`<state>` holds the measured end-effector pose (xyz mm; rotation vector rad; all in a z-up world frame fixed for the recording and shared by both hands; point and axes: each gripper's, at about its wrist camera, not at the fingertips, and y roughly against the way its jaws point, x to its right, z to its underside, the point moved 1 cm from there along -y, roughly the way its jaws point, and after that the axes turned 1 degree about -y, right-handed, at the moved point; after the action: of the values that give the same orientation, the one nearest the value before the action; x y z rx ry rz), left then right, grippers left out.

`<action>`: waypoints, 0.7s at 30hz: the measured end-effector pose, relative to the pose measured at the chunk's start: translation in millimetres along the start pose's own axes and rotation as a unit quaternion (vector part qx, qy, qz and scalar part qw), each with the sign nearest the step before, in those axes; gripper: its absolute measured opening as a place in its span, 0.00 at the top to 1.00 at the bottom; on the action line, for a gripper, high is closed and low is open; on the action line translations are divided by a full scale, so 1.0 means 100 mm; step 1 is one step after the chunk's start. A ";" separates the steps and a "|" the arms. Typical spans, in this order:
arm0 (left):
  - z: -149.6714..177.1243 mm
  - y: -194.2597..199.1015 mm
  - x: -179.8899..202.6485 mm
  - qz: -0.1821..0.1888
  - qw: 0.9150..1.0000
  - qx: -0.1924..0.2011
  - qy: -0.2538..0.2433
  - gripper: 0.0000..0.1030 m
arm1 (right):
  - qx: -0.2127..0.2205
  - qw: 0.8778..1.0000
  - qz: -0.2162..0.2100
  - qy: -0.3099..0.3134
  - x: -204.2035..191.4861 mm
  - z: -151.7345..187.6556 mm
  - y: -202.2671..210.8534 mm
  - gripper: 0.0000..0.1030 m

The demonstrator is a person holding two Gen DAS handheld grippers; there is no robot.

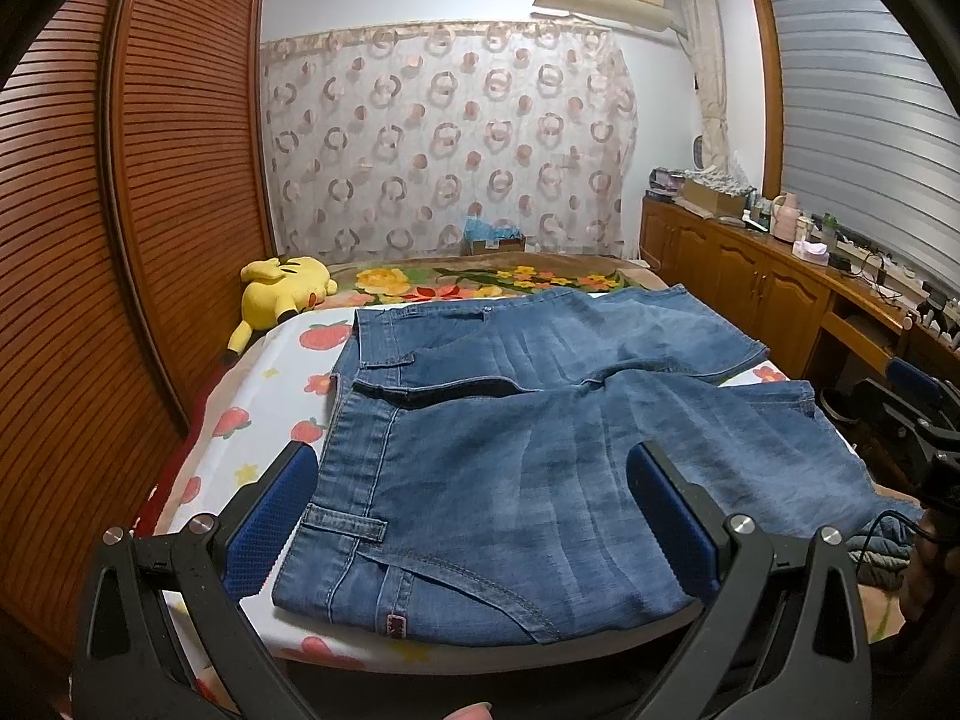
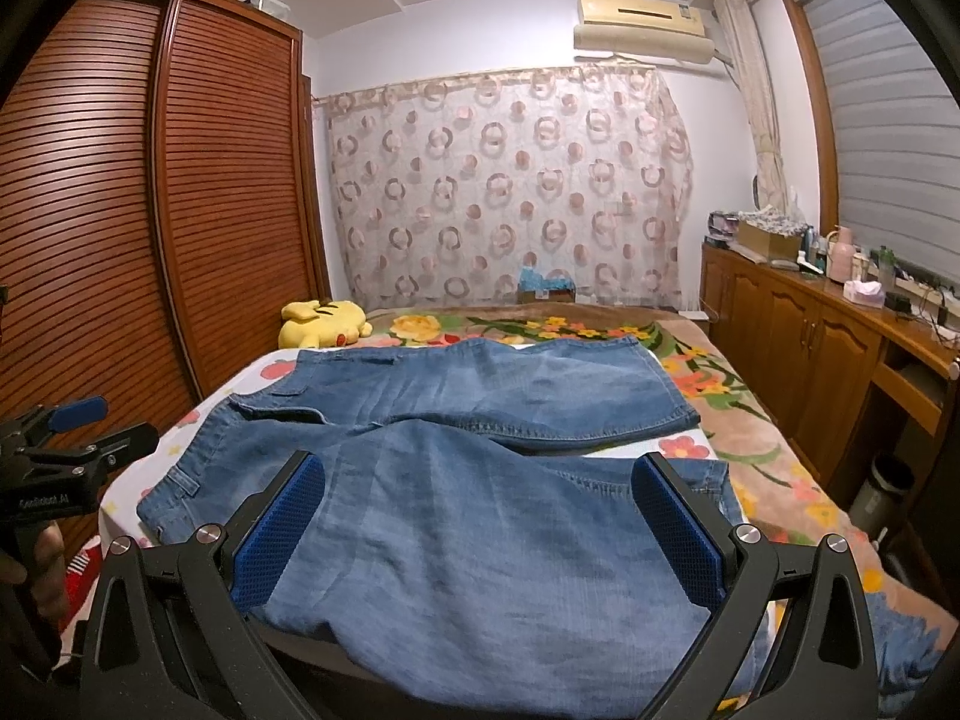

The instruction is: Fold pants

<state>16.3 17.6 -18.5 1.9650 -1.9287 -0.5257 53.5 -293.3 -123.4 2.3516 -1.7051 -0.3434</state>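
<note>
Both tongs (image 1: 468, 516) (image 2: 477, 525) spread apart over jeans (image 1: 510, 480); yellow plush (image 1: 285, 288) beyond, well clear.

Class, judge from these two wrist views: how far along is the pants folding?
Done: the jeans lie spread flat on the bed, legs apart, no fold visible. In hand: nothing; the left hand-held gripper and right hand-held gripper are both open near the closer edge. Left: every fold, probably starting with one leg over the other.
</note>
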 end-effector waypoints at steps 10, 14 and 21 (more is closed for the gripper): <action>0.12 -0.21 -0.07 -0.005 1.000 -0.022 -0.003 0.00 | -0.017 1.000 0.006 -0.003 0.01 0.02 -0.08 0.01; 0.16 -0.23 -0.12 0.005 1.000 -0.028 0.001 0.00 | -0.025 1.000 0.010 -0.005 0.03 0.02 -0.11 0.01; 0.22 -0.30 -0.18 0.011 0.999 -0.039 0.005 0.00 | -0.035 0.999 0.021 -0.008 0.06 -0.01 -0.14 0.01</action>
<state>31.9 36.8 -51.9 1.8926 -1.8921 -0.5765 68.2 -295.1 -127.0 2.2669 -1.7169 -0.4100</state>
